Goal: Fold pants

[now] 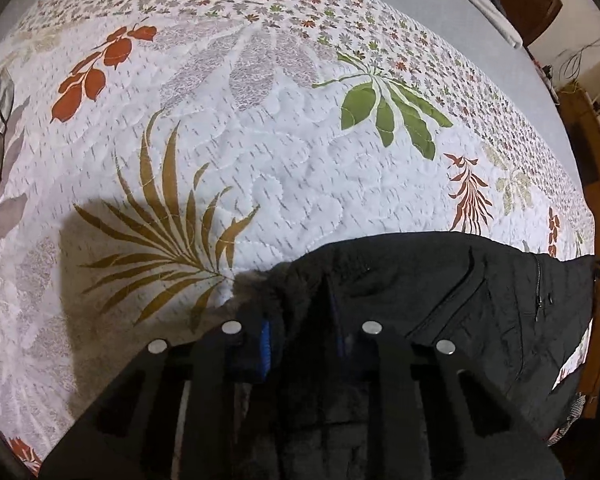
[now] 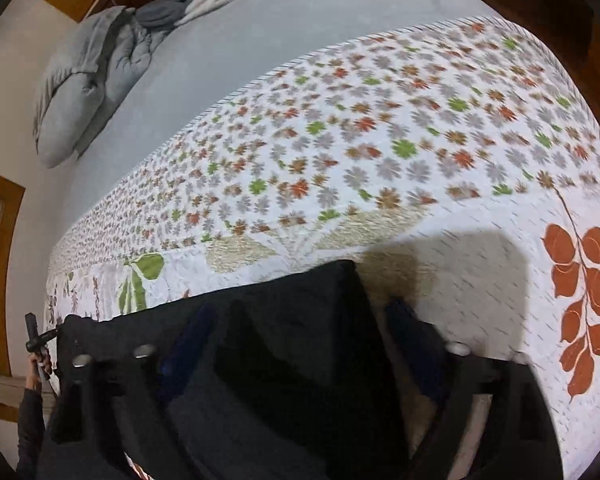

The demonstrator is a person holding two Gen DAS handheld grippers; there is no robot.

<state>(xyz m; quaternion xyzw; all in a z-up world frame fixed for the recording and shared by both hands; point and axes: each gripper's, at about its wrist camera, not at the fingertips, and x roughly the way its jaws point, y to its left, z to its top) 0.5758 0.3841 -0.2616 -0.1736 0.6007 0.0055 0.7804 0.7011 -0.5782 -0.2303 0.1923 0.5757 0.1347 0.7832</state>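
Left tongs (image 1: pixel 300 312) pinching pants (image 1: pixel 440 300), right tongs (image 2: pixel 300 344) straddling them

pants (image 1: pixel 440 300): black | quilt (image 1: pixel 260 152): white, leaf-and-flower print | sheet (image 2: pixel 300 20): grey

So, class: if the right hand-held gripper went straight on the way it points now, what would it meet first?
Most likely the black pants, whose corner already lies between the right hand-held gripper fingers, with the floral quilt underneath; depth is uncertain.

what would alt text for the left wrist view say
The left gripper is shut on the fuzzy edge of black pants lying on a white quilt printed with coloured leaves. A zip pocket shows at right.
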